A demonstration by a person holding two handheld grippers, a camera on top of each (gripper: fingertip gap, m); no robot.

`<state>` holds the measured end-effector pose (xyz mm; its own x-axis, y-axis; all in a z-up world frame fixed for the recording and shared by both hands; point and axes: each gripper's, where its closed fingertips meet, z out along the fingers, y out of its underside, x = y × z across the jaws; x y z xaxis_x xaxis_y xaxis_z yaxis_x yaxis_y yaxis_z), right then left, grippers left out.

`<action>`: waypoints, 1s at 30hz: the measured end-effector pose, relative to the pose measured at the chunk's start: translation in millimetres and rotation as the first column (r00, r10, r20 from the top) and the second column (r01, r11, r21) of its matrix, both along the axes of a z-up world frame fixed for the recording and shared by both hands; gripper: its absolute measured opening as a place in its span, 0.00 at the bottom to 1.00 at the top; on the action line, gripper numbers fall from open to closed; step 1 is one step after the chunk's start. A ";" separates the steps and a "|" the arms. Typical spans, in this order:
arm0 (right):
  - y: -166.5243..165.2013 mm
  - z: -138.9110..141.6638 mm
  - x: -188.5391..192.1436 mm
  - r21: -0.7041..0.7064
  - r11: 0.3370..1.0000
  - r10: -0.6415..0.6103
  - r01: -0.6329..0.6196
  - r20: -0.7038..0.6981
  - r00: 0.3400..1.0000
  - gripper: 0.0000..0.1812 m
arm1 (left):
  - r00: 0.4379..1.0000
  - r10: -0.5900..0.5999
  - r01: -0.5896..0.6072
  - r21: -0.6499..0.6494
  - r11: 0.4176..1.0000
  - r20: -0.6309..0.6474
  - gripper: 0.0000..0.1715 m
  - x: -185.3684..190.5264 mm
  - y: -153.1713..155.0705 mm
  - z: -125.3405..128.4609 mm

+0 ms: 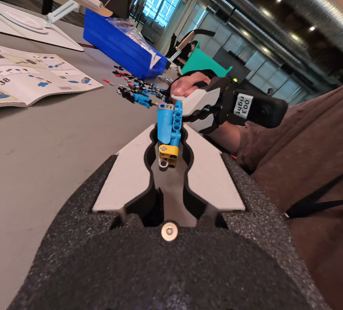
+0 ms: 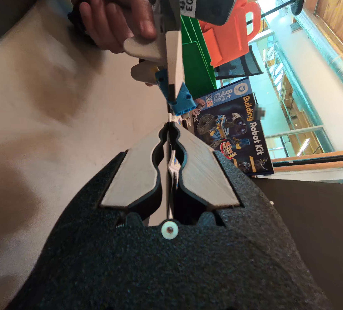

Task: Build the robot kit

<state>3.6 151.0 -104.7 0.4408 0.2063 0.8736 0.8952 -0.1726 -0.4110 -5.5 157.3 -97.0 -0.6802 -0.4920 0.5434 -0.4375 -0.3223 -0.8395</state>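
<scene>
The blue brick piece (image 1: 168, 124) is partly hidden – the left gripper (image 1: 168, 130) covers its sides where the fingers squeeze it. In the right wrist view the right gripper (image 2: 169, 126) has its tips nearly together, but what thin thing sits between them is too blurry to tell. The pile of small bricks (image 1: 137, 91) near the far edge of the table (image 1: 55, 143) is too tiny to sort out. The booklet (image 1: 37, 76) is cut off at the left edge – so is the white board (image 1: 27, 27).
</scene>
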 end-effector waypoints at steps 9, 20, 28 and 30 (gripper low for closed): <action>-2.5 -60.6 6.2 -0.271 0.963 -0.043 0.004 -0.137 0.990 0.01 | 0.997 0.078 -0.078 0.011 0.997 -0.021 0.13 9.2 12.3 -4.9; -37.7 -99.6 -41.2 -0.554 0.744 -0.210 -0.373 -0.724 0.657 0.02 | 0.990 0.141 -0.138 0.099 0.985 -0.026 0.13 15.4 16.7 -15.7; -30.0 -82.3 -23.5 -0.495 0.791 -0.266 -0.360 -0.807 0.527 0.10 | 0.989 0.142 -0.138 0.102 0.985 -0.031 0.13 15.9 16.6 -16.8; -30.8 -90.2 -15.9 -0.532 0.789 -0.284 -0.307 -0.759 0.585 0.10 | 0.989 0.141 -0.138 0.101 0.985 -0.030 0.13 15.8 16.5 -16.7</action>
